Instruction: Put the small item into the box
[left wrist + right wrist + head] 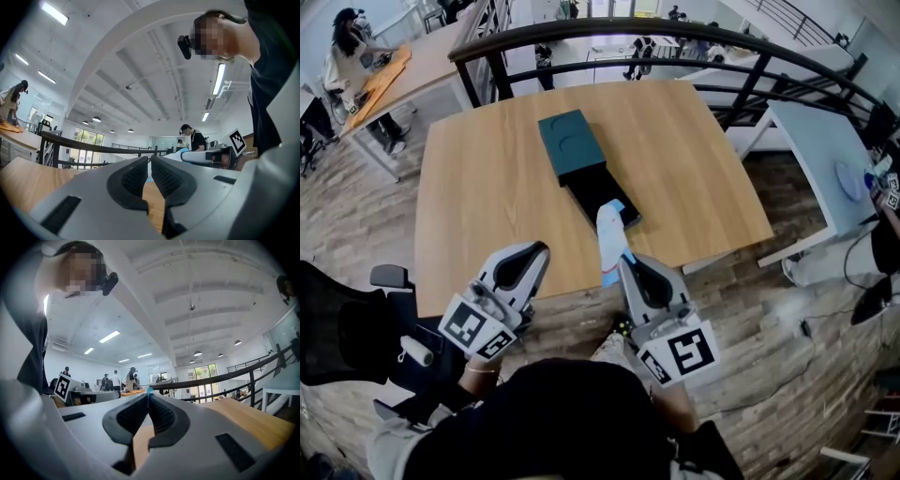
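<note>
The right gripper [625, 263] is clamped shut on the small item [610, 236], a thin, flat strip, white with light blue at its ends. The strip sticks out past the jaw tips over the near edge of the wooden table [487, 187], and its far end reaches just beside the near end of the box [572, 141]. In the right gripper view only a sliver of blue tip [149, 391] shows above the closed pads. The box is dark teal, with a black inner tray [602, 195] slid out toward the person. The left gripper [541, 249] hangs near the table edge, jaws nearly together, with nothing between them.
</note>
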A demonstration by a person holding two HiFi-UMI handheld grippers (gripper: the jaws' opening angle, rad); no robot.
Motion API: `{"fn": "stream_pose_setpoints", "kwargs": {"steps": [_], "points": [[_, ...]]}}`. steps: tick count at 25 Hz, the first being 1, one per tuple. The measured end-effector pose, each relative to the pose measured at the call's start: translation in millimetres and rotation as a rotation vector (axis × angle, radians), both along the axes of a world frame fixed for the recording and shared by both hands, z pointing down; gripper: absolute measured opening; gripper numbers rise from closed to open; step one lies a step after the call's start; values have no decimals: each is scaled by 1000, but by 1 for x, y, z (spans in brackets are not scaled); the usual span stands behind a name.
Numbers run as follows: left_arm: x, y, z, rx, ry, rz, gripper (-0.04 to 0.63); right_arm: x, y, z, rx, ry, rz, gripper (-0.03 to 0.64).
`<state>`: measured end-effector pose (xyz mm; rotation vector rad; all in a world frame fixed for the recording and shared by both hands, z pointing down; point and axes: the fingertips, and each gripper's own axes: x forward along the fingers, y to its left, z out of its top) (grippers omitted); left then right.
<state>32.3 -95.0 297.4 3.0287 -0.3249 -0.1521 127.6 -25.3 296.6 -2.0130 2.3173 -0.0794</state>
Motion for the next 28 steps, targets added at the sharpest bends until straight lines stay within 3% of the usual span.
{"fn": "stream_pose_setpoints", "kwargs": {"steps": [28], "points": [[80,-33,4,19,-24,-126,32,83,-48,8,10,2,-152,25]]}}
